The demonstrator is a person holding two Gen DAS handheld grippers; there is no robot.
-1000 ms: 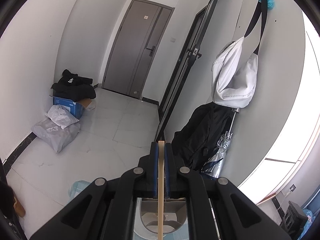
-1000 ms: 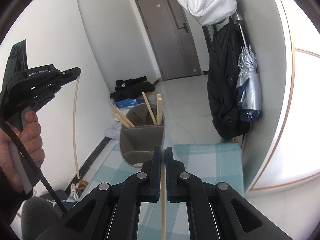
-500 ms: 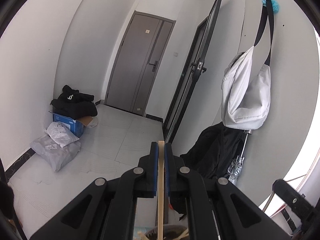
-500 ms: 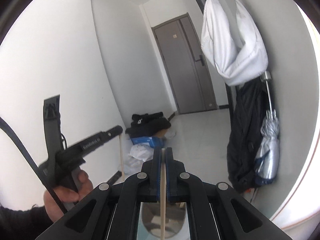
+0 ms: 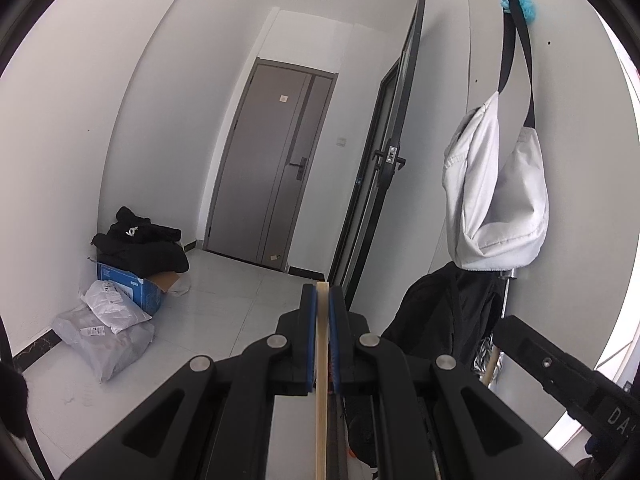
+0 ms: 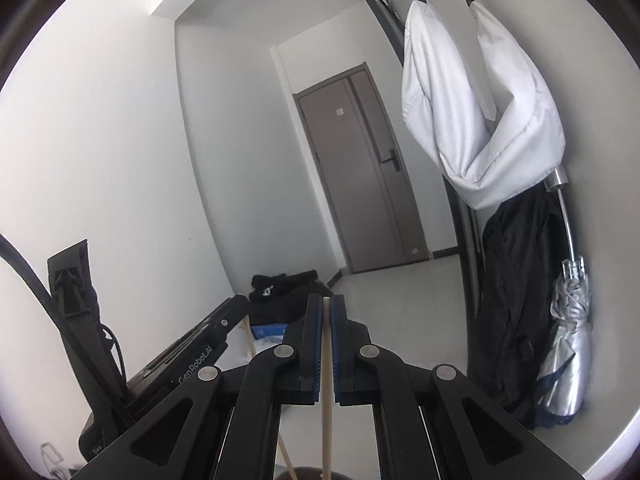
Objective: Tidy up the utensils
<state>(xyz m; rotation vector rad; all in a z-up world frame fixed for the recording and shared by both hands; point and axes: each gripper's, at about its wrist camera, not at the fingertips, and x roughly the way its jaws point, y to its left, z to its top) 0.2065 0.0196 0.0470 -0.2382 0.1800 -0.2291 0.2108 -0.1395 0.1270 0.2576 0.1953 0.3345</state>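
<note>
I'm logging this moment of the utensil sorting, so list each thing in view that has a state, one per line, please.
left gripper: shut on a chopstick
left chopstick: clamped, hanging down
right gripper: shut on a chopstick
right chopstick: clamped, hanging down
far grey door: closed
black-framed door: open
white bag: hanging on the wall
silver umbrella: folded
blue box: flap open
</note>
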